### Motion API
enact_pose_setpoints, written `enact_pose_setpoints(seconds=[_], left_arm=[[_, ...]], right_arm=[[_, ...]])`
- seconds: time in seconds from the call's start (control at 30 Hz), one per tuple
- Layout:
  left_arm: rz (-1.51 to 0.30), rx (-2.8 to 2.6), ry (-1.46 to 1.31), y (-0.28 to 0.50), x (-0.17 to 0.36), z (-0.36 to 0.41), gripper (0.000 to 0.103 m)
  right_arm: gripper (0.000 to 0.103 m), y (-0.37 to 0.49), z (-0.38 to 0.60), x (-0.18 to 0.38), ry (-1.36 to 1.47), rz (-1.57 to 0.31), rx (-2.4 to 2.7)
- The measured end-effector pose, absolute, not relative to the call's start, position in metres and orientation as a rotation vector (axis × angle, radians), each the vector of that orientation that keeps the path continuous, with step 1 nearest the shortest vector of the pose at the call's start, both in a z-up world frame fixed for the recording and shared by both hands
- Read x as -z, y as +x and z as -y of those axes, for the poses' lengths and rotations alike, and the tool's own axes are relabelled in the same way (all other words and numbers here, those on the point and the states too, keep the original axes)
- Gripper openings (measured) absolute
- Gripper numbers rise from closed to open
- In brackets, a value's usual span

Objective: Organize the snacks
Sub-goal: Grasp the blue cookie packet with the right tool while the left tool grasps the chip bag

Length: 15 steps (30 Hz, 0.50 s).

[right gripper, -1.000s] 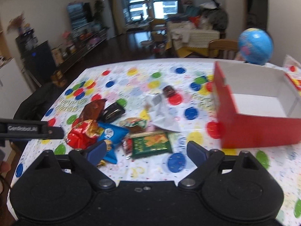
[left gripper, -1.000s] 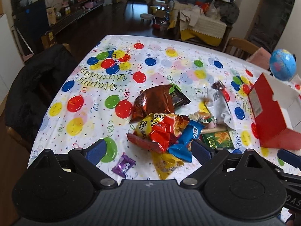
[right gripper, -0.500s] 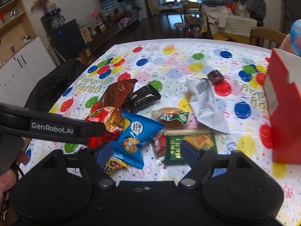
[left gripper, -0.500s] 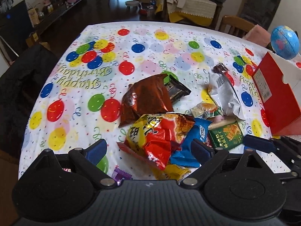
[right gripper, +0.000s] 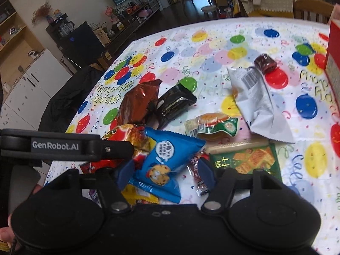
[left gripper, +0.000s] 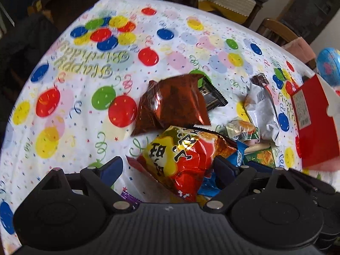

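Note:
A heap of snack packets lies on the balloon-print tablecloth (left gripper: 70, 114). My left gripper (left gripper: 167, 167) is open, its fingers on either side of a red and yellow crisp bag (left gripper: 184, 159). My right gripper (right gripper: 166, 171) is open around a blue cookie packet (right gripper: 163, 161). Behind lie a brown foil bag (left gripper: 172, 104), a black packet (right gripper: 174, 104), a silver packet (right gripper: 252, 99), a green cracker packet (right gripper: 248, 159) and a small dark sweet (right gripper: 265, 63). The red box (left gripper: 312, 123) stands at the right.
The left gripper's arm (right gripper: 63, 146) crosses the left of the right wrist view. A blue globe (left gripper: 329, 65) sits behind the box. A dark jacket on a chair (right gripper: 61, 104) is at the table's left edge. A wooden chair (left gripper: 276, 31) stands at the far side.
Both grippers have moved forward and down onto the heap. The left one now straddles the red and yellow bag, the right one the blue packet. The right jaws have narrowed somewhat.

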State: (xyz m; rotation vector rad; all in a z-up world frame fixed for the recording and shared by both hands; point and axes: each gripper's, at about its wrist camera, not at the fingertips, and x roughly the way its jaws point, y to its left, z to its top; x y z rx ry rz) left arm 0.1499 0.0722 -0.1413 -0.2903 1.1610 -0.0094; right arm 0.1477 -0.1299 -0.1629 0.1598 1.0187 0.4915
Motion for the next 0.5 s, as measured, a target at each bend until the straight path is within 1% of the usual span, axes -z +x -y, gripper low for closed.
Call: enact_pose_setpoints(seconds=[0.07,0.1,0.13,0.2,0.23,0.27,0.3,0.4,0.43,0.5], left_arm=[[-1.17,0.019,-0.326,0.151,0.144,-0.075,0.09],[-1.173,0.024,-0.337,0.151,0.145,-0.076,0.086],[-1.171,0.029,-0.346,0.151,0.145,-0.076,0.084],[-1.17,0.045,-0.363,0.152,0.143,-0.076,0.07],[-1.173,0.042,-0.358,0.152,0.143,-0.074,0.068],[-1.173,0.036,-0.348,0.151,0.142,-0.072,0.064],[-1.171,0.036,-0.344,0.151,0.141,-0.072,0.062],[-1.165,0.026,-0.347,0.148,0.14,-0.071,0.058],[-1.163,0.025,-0.349,0.147,0.139,-0.071,0.058],[-1.16,0.023,-0.34,0.144,0.137,-0.069,0.057]], right_arm=[[0.054,0.15,0.13,0.166,0.183,-1.036,-0.502],[0.052,0.152,0.131,0.167,0.195,-1.045,-0.502],[0.048,0.152,0.132,0.169,0.212,-1.051,-0.506],[0.043,0.154,0.133,0.17,0.241,-1.057,-0.511],[0.039,0.154,0.133,0.169,0.253,-1.057,-0.519],[0.037,0.154,0.132,0.168,0.252,-1.055,-0.52],[0.037,0.153,0.132,0.167,0.243,-1.052,-0.517],[0.034,0.15,0.133,0.164,0.241,-1.034,-0.516],[0.032,0.148,0.134,0.163,0.24,-1.028,-0.514],[0.03,0.146,0.135,0.159,0.241,-1.022,-0.507]])
